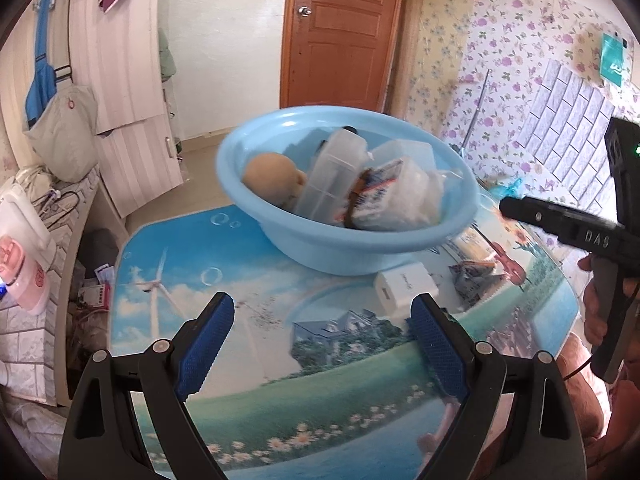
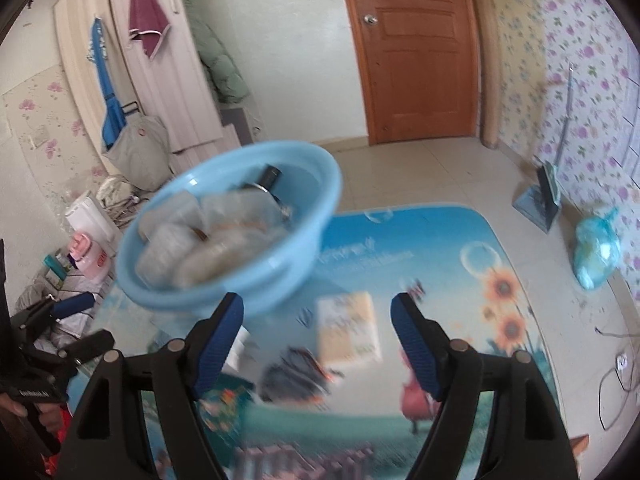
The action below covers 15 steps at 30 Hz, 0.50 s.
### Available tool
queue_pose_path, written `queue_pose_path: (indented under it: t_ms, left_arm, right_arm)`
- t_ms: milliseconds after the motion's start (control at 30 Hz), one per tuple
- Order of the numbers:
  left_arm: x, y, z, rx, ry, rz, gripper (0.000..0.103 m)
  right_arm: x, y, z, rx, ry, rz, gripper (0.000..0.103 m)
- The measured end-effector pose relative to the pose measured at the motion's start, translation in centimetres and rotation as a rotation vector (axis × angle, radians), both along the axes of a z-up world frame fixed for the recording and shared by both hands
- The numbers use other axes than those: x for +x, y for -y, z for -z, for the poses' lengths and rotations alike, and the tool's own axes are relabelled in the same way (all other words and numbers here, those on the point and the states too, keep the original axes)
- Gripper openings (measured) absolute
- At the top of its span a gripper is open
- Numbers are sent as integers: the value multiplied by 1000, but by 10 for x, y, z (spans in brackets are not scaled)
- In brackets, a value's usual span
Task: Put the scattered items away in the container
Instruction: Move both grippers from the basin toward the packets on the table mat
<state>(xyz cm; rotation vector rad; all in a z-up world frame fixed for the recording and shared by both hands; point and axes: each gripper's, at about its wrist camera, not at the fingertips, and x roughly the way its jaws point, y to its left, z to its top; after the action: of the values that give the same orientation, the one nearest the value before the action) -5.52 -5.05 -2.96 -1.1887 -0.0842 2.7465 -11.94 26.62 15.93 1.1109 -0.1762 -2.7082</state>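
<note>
In the left wrist view, the left gripper [image 1: 322, 334] hangs over the near part of the table [image 1: 248, 360], which has a printed picture of sky, houses and grass on its top. Its two blue pads [image 1: 206, 344] stand wide apart and nothing is between them. A light blue basin [image 1: 280, 216] stands on the far part of the table. Inside it lie a round beige thing [image 1: 272, 174], a clear box [image 1: 334, 168] and a white packet [image 1: 394, 196], all close together. A white charger [image 1: 404, 286] lies on the table just near the basin, touching or almost touching its foot; I cannot tell which. To the right of the charger lies a small grey packet [image 1: 474, 280]. The right gripper [image 1: 508, 206] comes in from the right side, its tip close to the right rim of the basin; from here I cannot tell how wide it is. A hand [image 1: 596, 308] holds its handle. A brown door [image 1: 340, 32] is far behind. In the right wrist view, which is blurred, the right gripper [image 2: 318, 332] has its pads [image 2: 412, 332] wide apart, holding nothing. The basin [image 2: 248, 284] is at the far left, full of pale things. On the table [image 2: 440, 264] between the pads lies a pale card [image 2: 348, 328], and nearer lies a dark packet [image 2: 296, 372]. The left gripper [image 2: 76, 322] shows at the left edge.
</note>
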Motion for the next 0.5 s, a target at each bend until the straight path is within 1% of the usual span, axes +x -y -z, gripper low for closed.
queue_pose_path:
  t_ms: [200, 367, 500]
  left_arm:
    - [4, -20, 14, 30, 29, 37, 90]
    - [5, -32, 28, 80, 69, 54, 90]
    - [3, -42, 37, 87, 87, 67, 90]
  right_arm:
    - [15, -10, 20, 27, 39, 13, 77]
    - [25, -17, 34, 41, 63, 13, 77]
    - [30, -25, 39, 44, 73, 22, 77]
